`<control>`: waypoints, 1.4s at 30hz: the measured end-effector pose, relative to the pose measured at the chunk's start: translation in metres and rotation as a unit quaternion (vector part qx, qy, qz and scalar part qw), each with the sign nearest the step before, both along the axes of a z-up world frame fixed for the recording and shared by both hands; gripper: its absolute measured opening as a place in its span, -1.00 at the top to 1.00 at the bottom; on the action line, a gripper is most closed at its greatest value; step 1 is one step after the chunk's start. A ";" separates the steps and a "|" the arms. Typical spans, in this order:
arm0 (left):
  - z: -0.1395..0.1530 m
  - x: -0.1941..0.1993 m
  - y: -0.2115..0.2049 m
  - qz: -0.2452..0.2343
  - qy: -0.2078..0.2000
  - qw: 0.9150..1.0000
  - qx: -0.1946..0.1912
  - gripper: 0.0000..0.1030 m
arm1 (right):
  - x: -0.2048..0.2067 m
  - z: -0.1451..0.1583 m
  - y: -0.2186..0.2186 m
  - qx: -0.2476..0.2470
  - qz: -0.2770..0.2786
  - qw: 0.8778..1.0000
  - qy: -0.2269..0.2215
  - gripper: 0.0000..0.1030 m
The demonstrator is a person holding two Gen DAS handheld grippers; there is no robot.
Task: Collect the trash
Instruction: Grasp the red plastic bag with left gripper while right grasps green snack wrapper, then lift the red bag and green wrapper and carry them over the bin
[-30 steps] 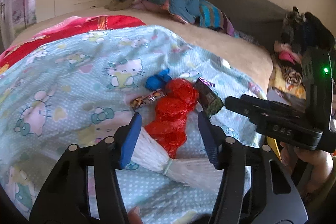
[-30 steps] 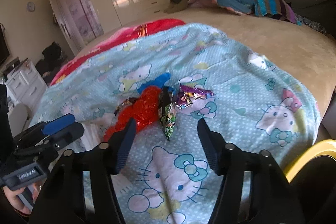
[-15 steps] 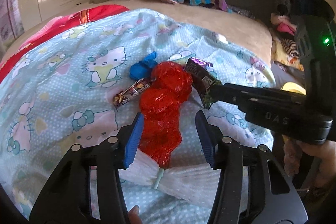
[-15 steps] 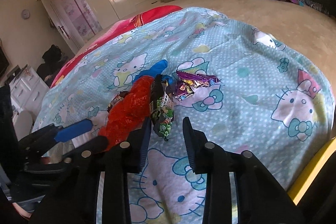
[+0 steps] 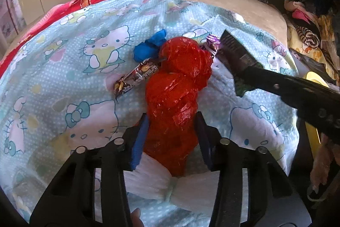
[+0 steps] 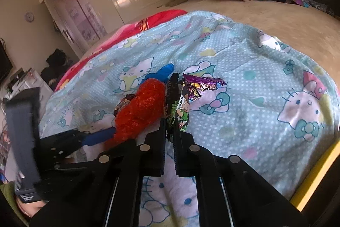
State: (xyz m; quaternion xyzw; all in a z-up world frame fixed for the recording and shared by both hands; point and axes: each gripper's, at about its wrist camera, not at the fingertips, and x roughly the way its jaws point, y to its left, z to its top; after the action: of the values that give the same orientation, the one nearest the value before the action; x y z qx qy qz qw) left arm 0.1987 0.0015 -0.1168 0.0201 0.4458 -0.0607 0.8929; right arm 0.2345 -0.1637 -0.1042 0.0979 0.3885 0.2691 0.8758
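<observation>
The dark, flat snack wrapper with a green cartoon print (image 6: 177, 107) lies near the middle of the pale blue cartoon-cat bedsheet (image 6: 265, 103), one narrow end pointing toward the near edge of the bed, and that end sits between the pads of the right gripper (image 6: 169, 131), whose jaws have just been closing and are now pressed together on it. To finish this pick cleanly, the grip should be kept firm and the wrapper raised straight off the sheet, since thin foil can slide out of a shallow pinch; how deep the bite goes is hard to judge here, as the jaws hide the wrapper's tip. Touching the wrapper's left side is the crumpled red plastic bag (image 5: 176, 95), long and lumpy, running from the middle of the sheet toward the near edge. The left gripper (image 5: 171, 133) straddles the bag's near end with its blue-padded jaws partly spread; they have just been closing, the bag is between them, and the pads seem to be just meeting its sides without squeezing yet. It should close until the plastic bunches before lifting. Farther out lie a crumpled purple foil wrapper (image 6: 201, 84), a brown candy-bar wrapper (image 5: 136, 78) and a scrunched blue plastic piece (image 5: 150, 48).
</observation>
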 end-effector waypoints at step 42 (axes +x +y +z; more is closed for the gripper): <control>0.105 -0.067 0.018 0.000 -0.133 0.972 -0.194 0.80 | -0.074 0.067 -0.062 0.018 -0.039 0.997 -0.070 0.87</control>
State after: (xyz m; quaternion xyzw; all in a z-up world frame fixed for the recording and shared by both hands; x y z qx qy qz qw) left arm 0.1318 0.0194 -0.0115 -0.1458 0.3027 -0.1429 0.9310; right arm 0.1602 -0.2258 -0.0373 0.1096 0.3174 0.2473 0.9089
